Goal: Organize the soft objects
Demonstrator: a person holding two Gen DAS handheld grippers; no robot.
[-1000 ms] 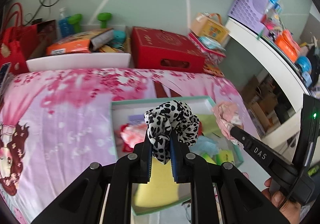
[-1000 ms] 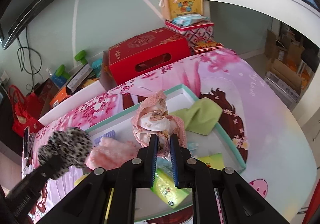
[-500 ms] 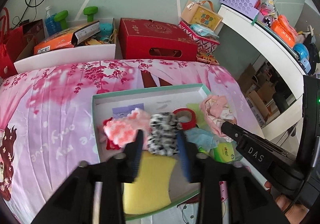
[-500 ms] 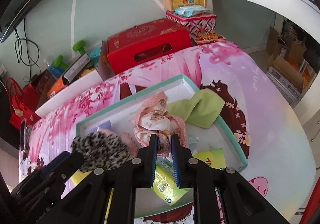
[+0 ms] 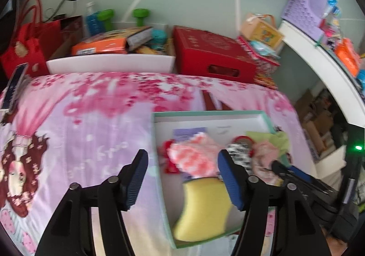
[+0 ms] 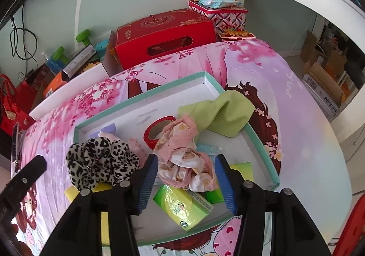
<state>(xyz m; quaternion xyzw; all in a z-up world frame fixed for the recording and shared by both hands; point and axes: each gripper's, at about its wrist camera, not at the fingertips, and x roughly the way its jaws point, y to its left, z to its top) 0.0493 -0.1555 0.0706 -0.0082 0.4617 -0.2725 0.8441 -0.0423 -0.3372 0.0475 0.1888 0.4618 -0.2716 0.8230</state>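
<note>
Nearest the tray's (image 6: 262, 139) front edge, both the left gripper (image 5: 182, 178) and right gripper (image 6: 187, 180) are held spread, empty. Beyond, a leopard scrunchie (image 6: 100, 162) and pink cloth (image 6: 184, 160) are seen resting mid-tray, a green cloth (image 6: 221, 114) draped over its far-right rim.

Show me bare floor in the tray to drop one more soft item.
Free: the back strip of the tray behind the red tape roll, and the right front corner between the pink cloth and the wall. Crowded: centre and front-left, with the leopard scrunchie, tissue pack and yellow sponge.
</note>
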